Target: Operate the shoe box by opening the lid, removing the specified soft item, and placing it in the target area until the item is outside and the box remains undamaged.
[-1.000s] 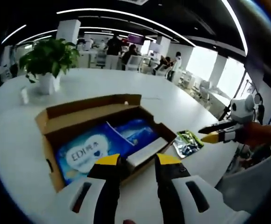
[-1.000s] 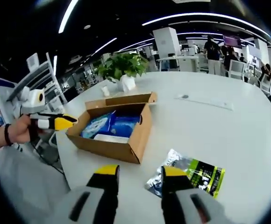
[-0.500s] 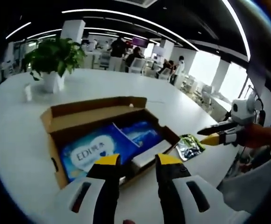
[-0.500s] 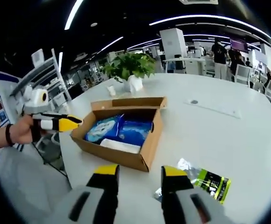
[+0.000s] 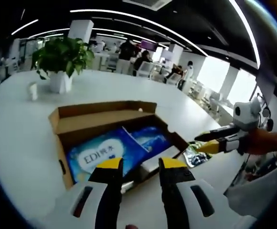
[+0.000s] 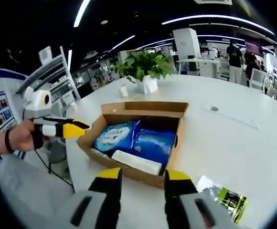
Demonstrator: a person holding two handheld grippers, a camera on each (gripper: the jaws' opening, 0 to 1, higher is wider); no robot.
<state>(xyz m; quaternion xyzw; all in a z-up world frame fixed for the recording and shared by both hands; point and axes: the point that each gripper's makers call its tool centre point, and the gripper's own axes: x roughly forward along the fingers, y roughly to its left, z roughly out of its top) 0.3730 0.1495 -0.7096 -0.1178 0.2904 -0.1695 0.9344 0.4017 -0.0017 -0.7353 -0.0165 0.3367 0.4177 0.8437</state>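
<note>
Both grippers, left gripper [image 5: 137,164] & right gripper [image 6: 144,175], have jaws apart, empty. Brown cardboard shoe box [image 6: 129,169] sits lid-open on white table [image 6: 234,143]; blue soft pack [image 5: 105,153] inside, removal & placing left.

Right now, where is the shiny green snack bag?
The shiny green bag lies on the white table outside the open shoe box, low on the right in the right gripper view, beside the box's near corner.

Cardboard shoe box [image 5: 67,125] on table, lid open; blue soft packs [image 6: 133,138] inside (white roll alongside).
</note>
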